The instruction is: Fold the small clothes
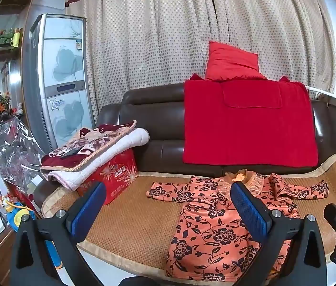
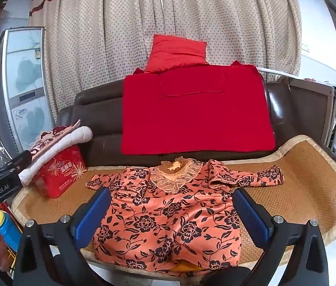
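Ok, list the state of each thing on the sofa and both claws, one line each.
Floral dress: spread flat on the mat, sleeves out, not yet folded.
Mat: laid flat over the sofa seat.
Red blanket: draped over the sofa back.
Red pillow: propped up on top of the sofa back.
Folded quilts: stacked on the red box.
Left claw: open, empty.
Right claw: open, empty, above the dress.

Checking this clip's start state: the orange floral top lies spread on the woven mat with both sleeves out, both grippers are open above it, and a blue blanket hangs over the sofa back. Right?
Not quite: the blanket over the sofa back is red, not blue, as the right wrist view shows. The rest holds: the floral top lies spread on the woven mat, sleeves out, with the left gripper and right gripper open above it.
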Action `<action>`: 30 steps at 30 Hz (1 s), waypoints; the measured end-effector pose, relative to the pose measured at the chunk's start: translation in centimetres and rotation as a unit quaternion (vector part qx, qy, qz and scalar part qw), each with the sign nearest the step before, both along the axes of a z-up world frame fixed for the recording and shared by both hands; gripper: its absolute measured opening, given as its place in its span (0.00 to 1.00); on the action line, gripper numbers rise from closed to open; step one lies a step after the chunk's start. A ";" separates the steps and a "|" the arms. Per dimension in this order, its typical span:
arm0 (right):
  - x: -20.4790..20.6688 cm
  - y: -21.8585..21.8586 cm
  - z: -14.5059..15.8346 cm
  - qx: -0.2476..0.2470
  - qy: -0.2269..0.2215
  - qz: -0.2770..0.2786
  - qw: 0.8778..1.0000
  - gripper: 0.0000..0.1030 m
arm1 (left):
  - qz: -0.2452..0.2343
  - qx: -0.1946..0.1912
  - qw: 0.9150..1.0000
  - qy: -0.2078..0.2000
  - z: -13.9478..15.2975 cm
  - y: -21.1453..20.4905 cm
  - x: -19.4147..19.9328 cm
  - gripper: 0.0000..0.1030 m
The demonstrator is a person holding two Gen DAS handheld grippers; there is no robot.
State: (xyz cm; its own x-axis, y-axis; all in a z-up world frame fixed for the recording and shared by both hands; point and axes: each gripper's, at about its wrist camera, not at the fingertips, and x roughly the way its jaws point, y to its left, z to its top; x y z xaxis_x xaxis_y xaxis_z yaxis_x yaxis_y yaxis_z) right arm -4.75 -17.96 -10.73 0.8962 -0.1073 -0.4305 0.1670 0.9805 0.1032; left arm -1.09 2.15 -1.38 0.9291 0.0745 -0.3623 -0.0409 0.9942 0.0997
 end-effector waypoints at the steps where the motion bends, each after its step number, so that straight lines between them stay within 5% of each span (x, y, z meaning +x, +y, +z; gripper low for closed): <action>1: 0.0 0.1 0.0 0.000 0.000 0.000 1.000 1.00 | 0.000 0.000 1.000 0.000 0.0 0.0 0.1 1.00; 30: 1.4 0.3 -0.8 0.001 0.003 0.002 1.000 1.00 | 0.002 0.001 1.000 0.012 -1.2 0.5 1.2 1.00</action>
